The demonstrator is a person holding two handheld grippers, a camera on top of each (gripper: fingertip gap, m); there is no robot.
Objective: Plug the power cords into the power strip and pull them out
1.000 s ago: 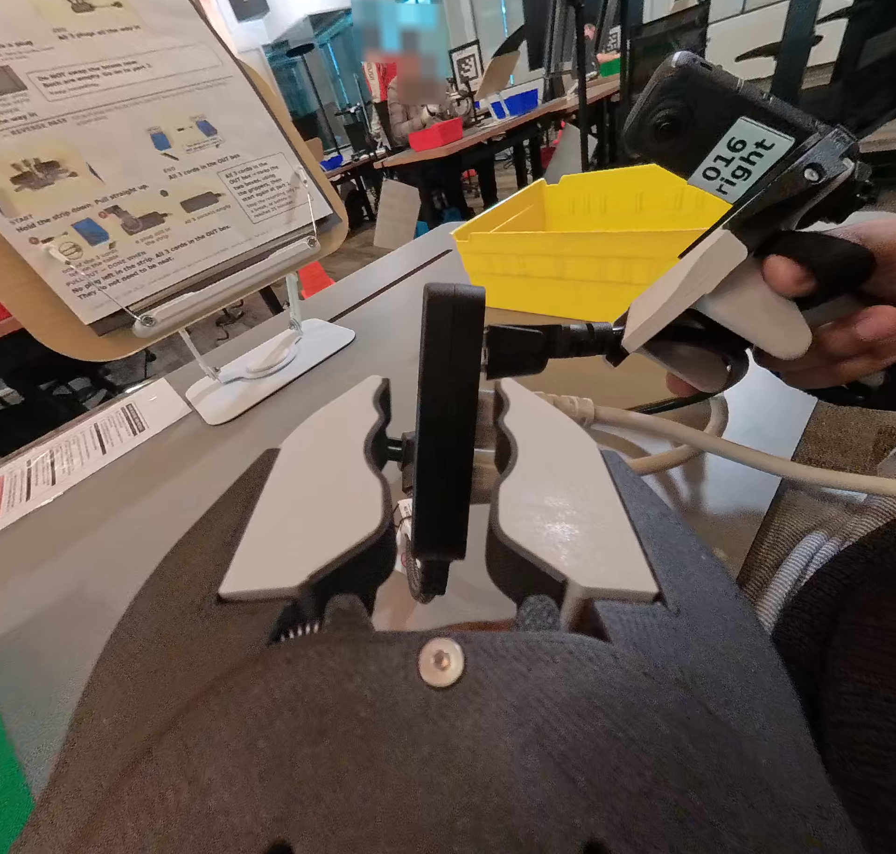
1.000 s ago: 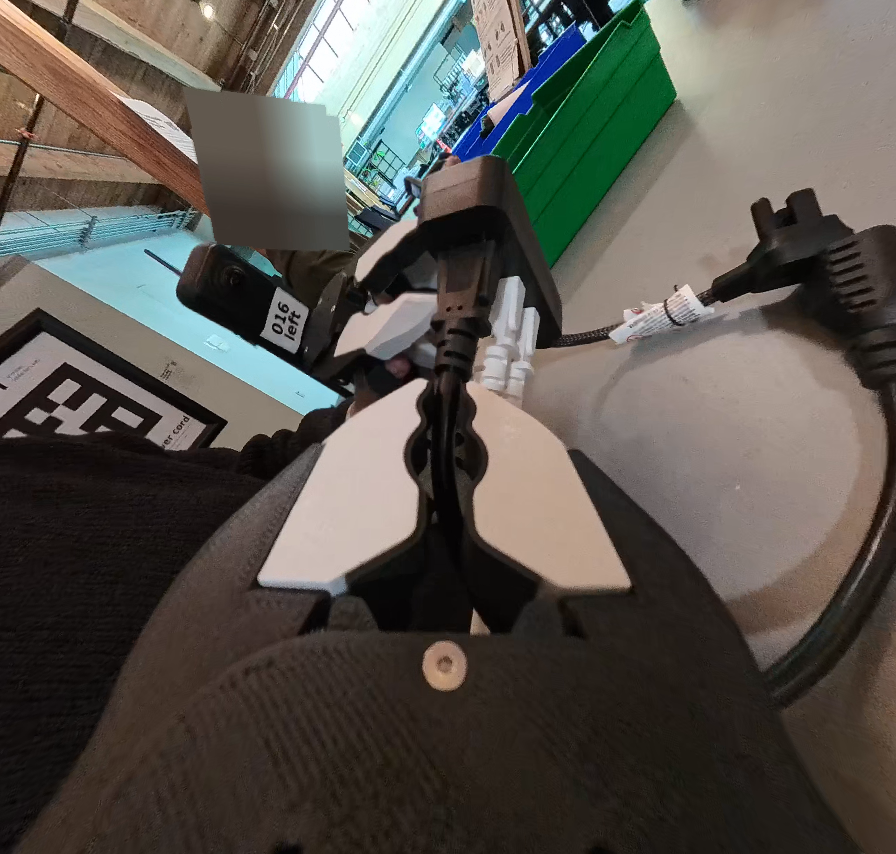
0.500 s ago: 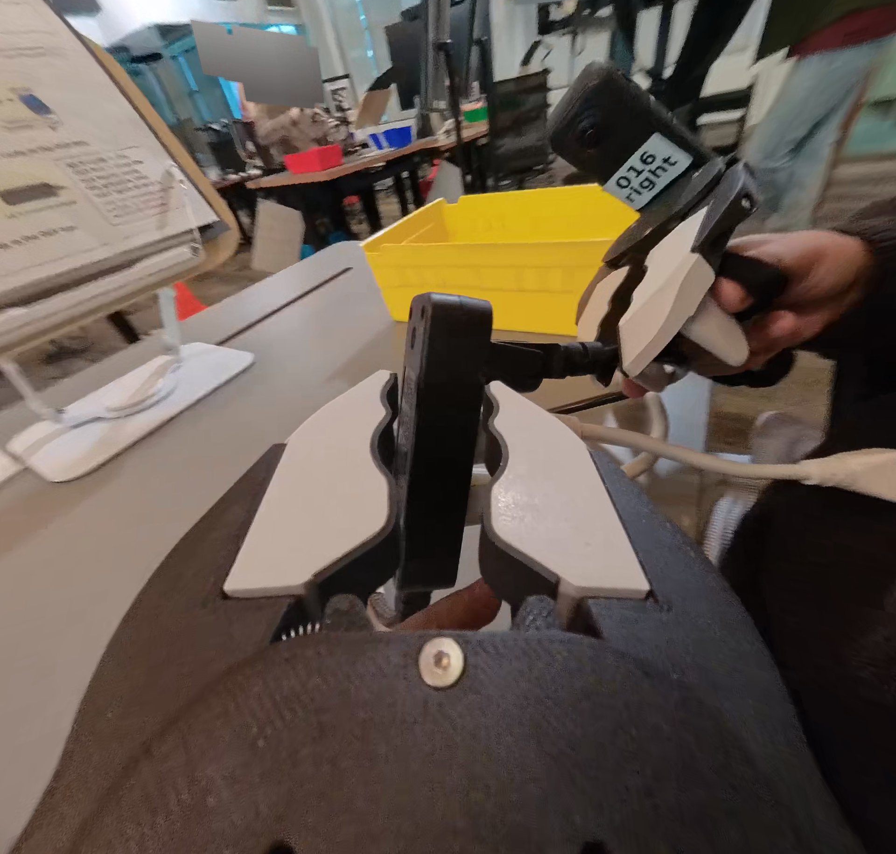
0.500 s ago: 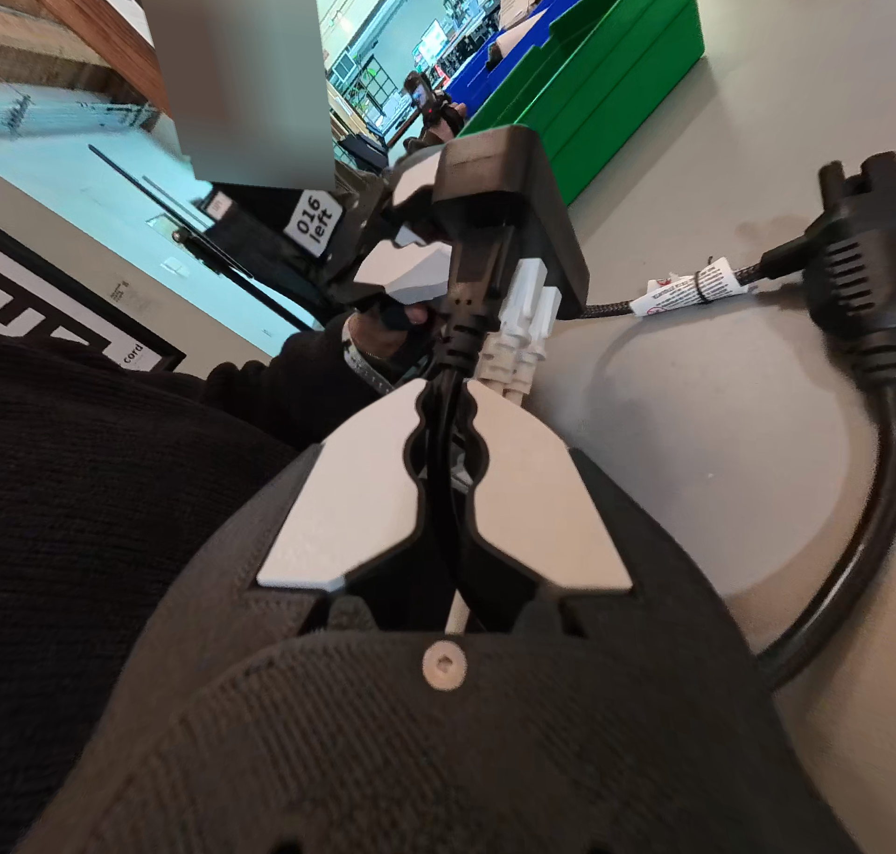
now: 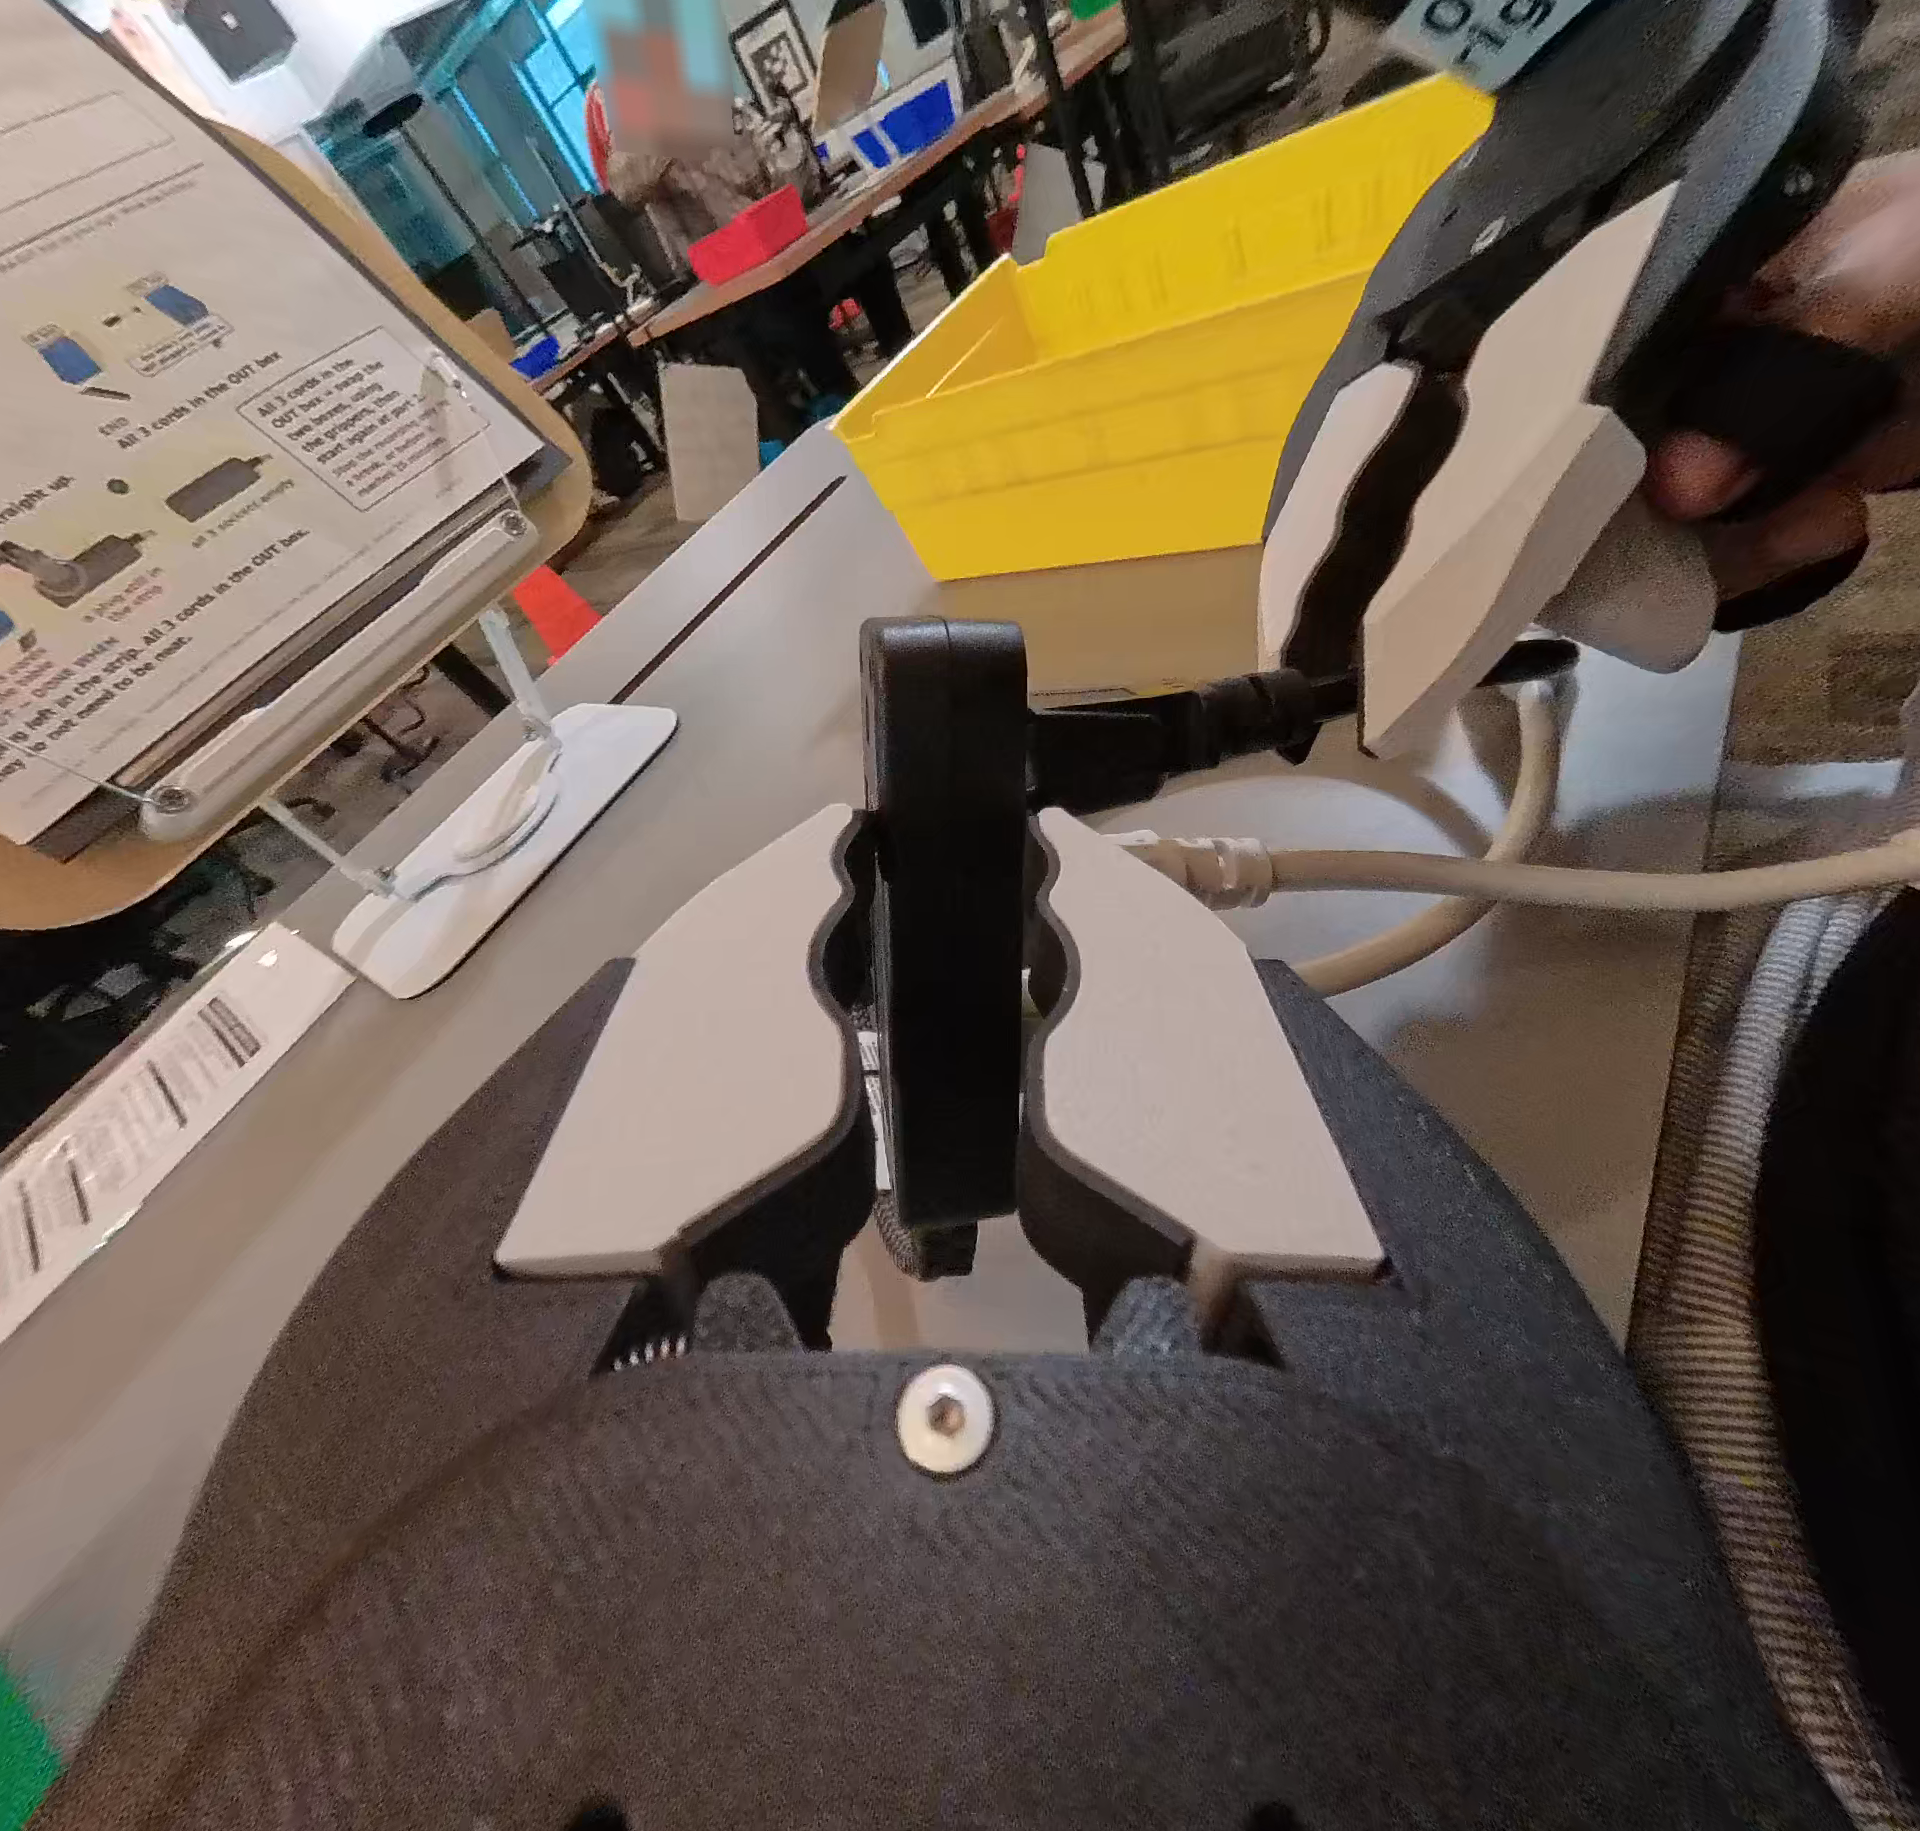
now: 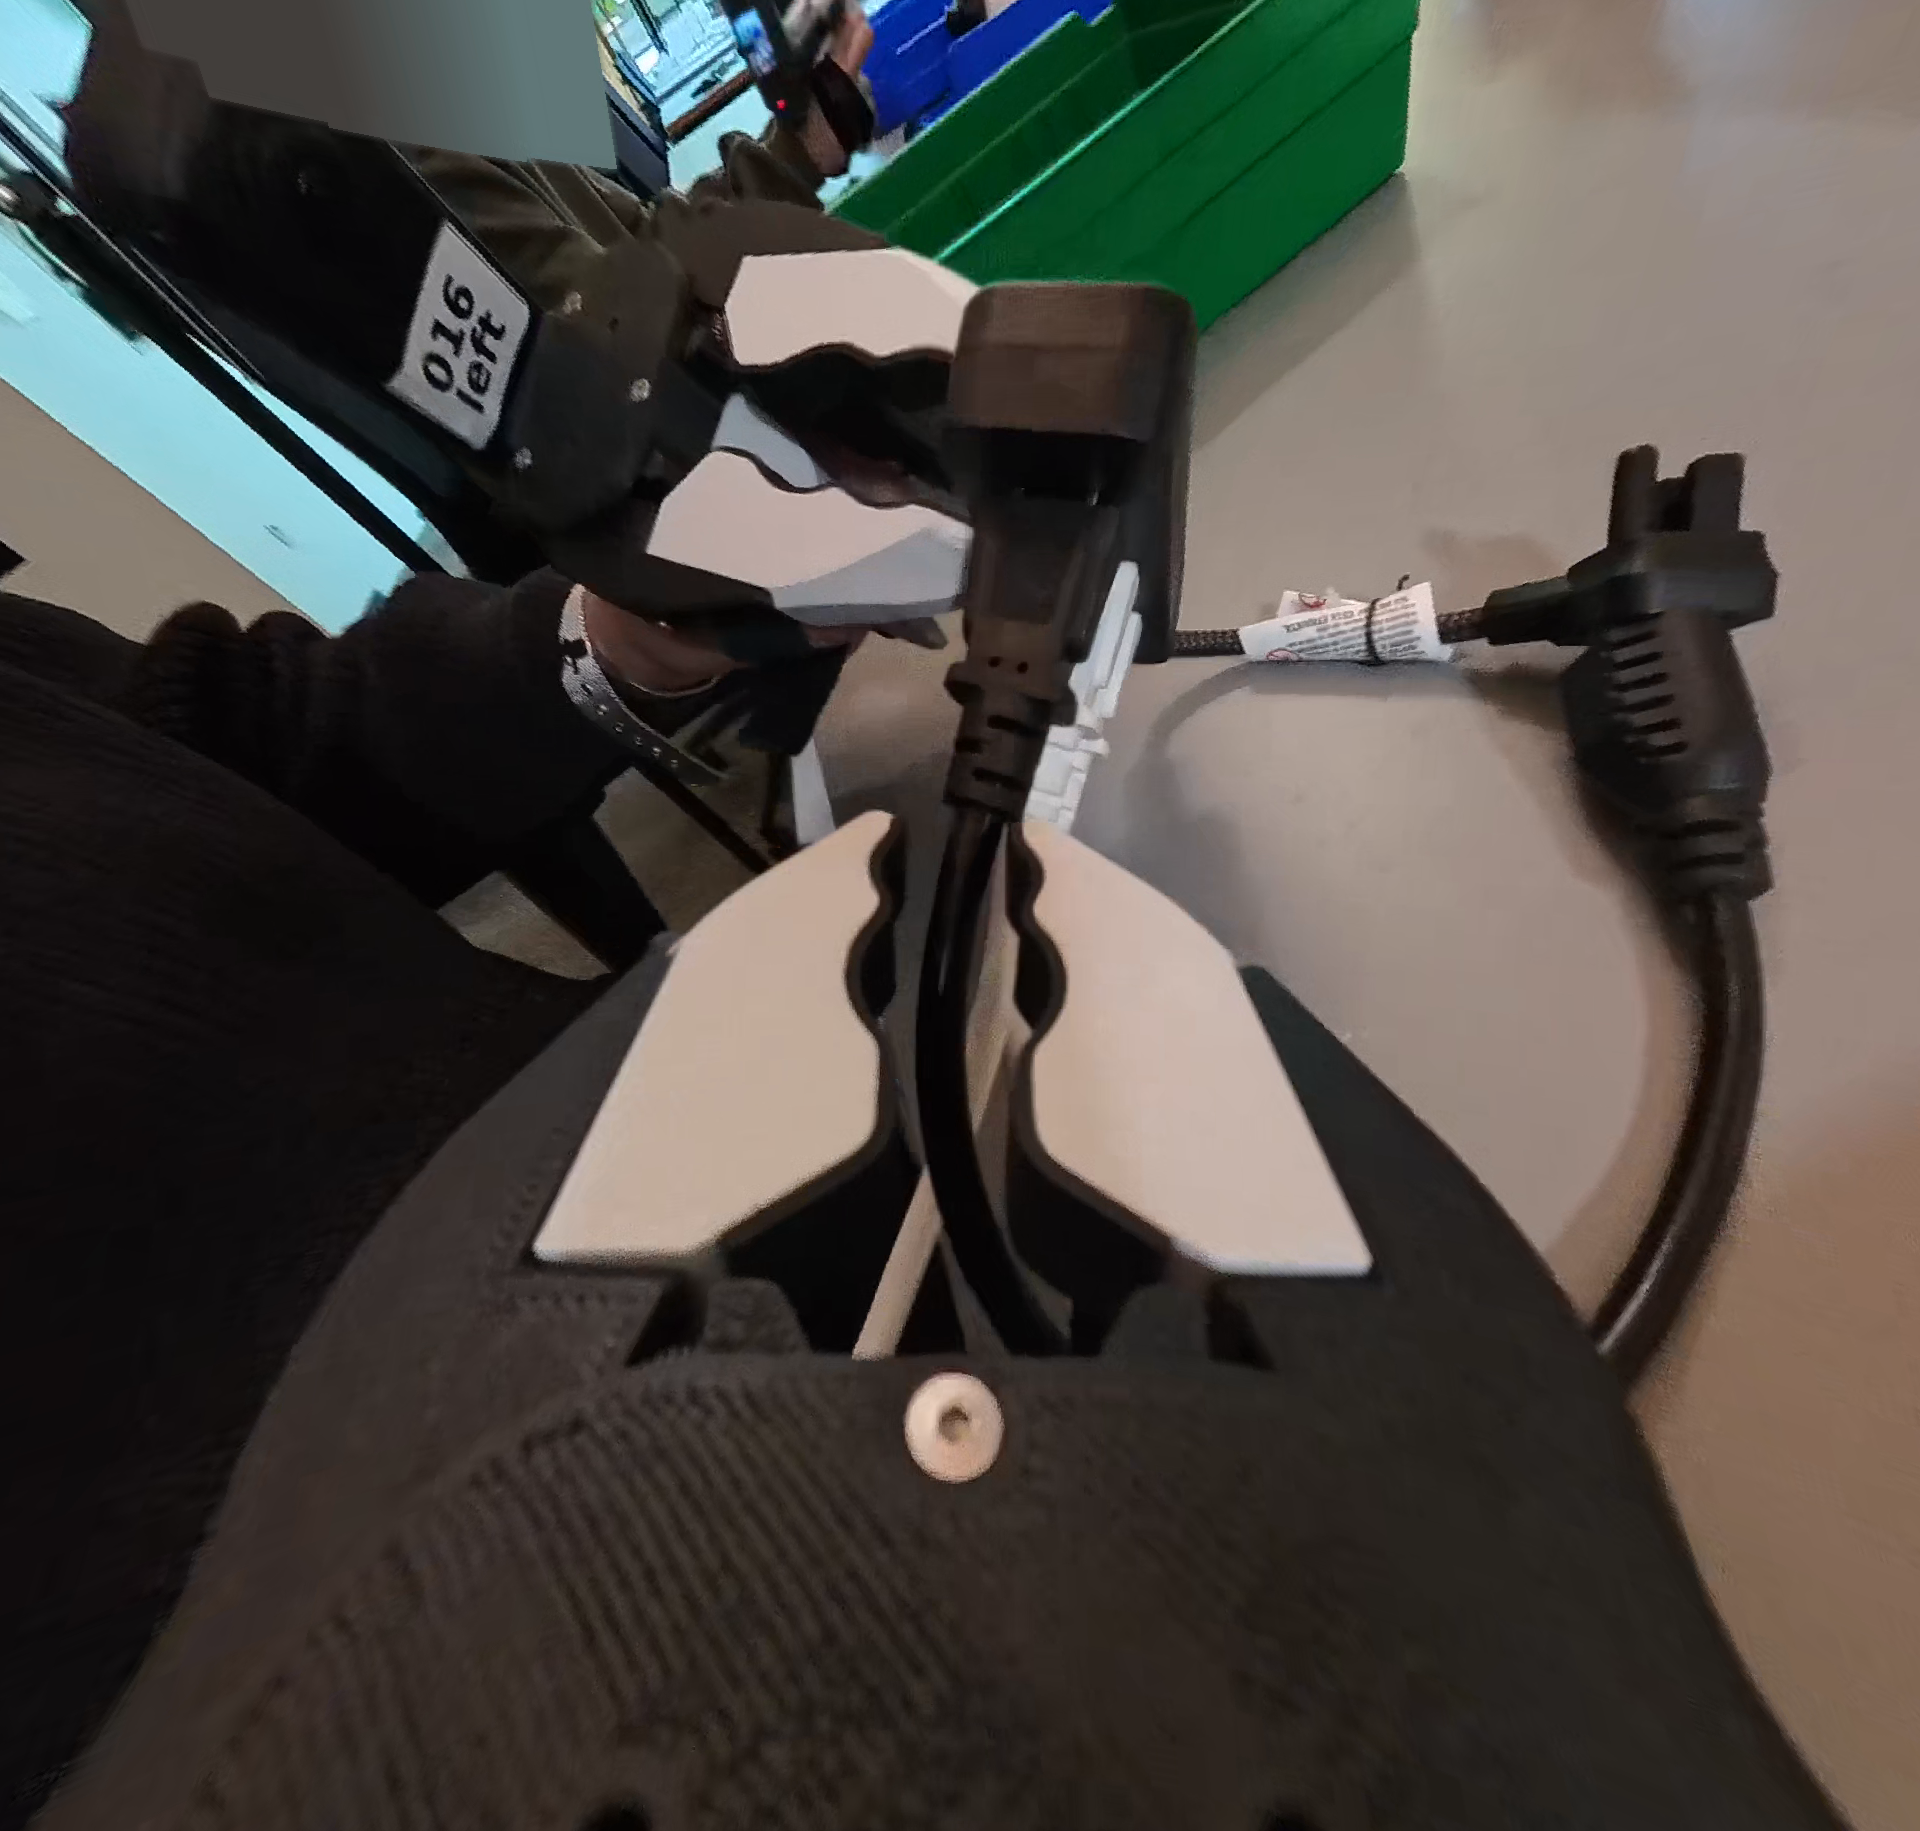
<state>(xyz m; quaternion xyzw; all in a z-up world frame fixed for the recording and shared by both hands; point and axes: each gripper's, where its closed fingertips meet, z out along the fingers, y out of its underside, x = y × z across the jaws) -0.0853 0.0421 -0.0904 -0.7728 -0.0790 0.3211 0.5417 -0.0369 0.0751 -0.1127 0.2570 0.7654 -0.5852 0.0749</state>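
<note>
My left gripper (image 5: pixel 945 820) is shut on the black power strip (image 5: pixel 940 721) and holds it upright on its edge above the grey table (image 5: pixel 727 659). A black plug (image 5: pixel 1122 742) sits in the strip's right face, with a white cord (image 5: pixel 1455 882) plugged in below it. My right gripper (image 6: pixel 956 831) is shut on the black power cord (image 6: pixel 956 1002) just behind its plug (image 6: pixel 1023 555). It also shows in the left wrist view (image 5: pixel 1330 690). White plugs (image 6: pixel 1091 701) sit beside the black one in the strip (image 6: pixel 1070 347). The left gripper (image 6: pixel 956 451) also shows in the right wrist view.
A yellow bin (image 5: pixel 1143 410) stands behind the strip. An instruction sheet on a stand (image 5: pixel 260 493) is at the left. A green bin (image 6: pixel 1195 119) stands farther back. The strip's braided cord and flat plug (image 6: pixel 1652 566) and a thick black plug (image 6: pixel 1662 742) lie on the table.
The left view has swung back left, so the stand shows again. The right gripper now looms closer and higher. The black plug stays in the strip and both grips hold.
</note>
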